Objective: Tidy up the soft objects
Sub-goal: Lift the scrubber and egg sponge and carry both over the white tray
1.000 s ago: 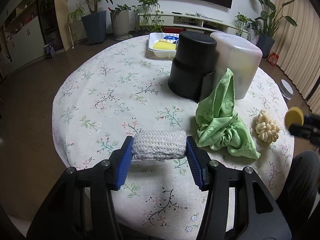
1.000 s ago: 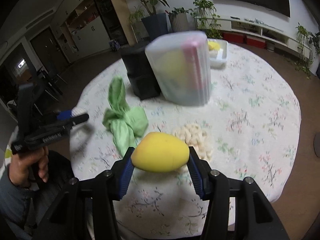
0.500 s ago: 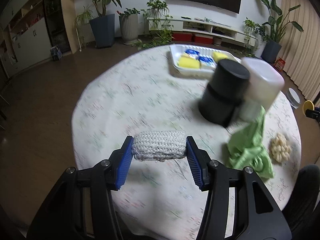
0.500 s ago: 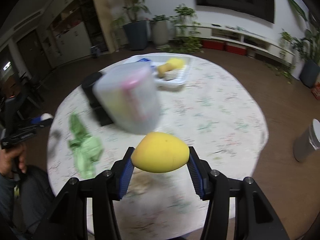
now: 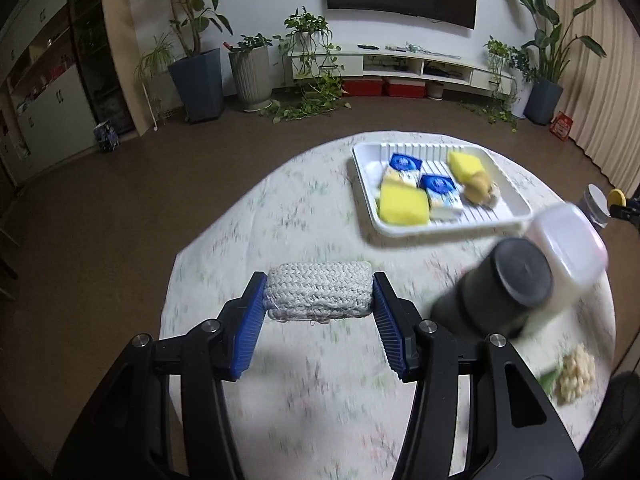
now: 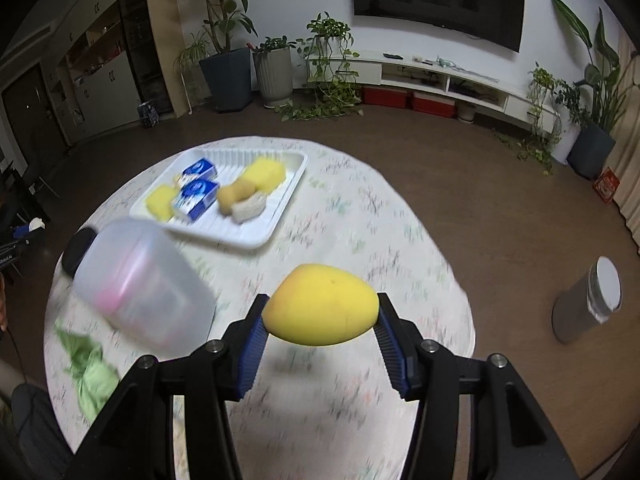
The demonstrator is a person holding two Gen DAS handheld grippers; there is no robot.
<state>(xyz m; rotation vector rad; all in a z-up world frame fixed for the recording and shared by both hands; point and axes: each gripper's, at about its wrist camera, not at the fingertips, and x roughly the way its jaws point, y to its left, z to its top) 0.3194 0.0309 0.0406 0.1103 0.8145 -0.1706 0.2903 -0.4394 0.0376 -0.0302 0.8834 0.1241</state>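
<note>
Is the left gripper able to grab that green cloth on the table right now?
Probably not: the left gripper is already shut on the grey knitted pad, so it has no free grip for the green cloth.

The left tool [image 5: 318, 322] has black arms and ribbed blue pads [image 5: 249, 338]; between them sits a pale grey knitted pad [image 5: 318, 295] with a braided weave. The right tool [image 6: 320, 342] is coloured alike and holds a plain yellow egg-shaped sponge [image 6: 320, 305]. The worktop [image 6: 360, 224] wears a white cloth with small floral sprigs. The far tray [image 5: 440, 194] is white and ribbed, carrying yellow sponges [image 5: 402, 207] and blue-and-white packets [image 5: 440, 190]. The crumpled cloth [image 6: 90, 372] is green.
</note>
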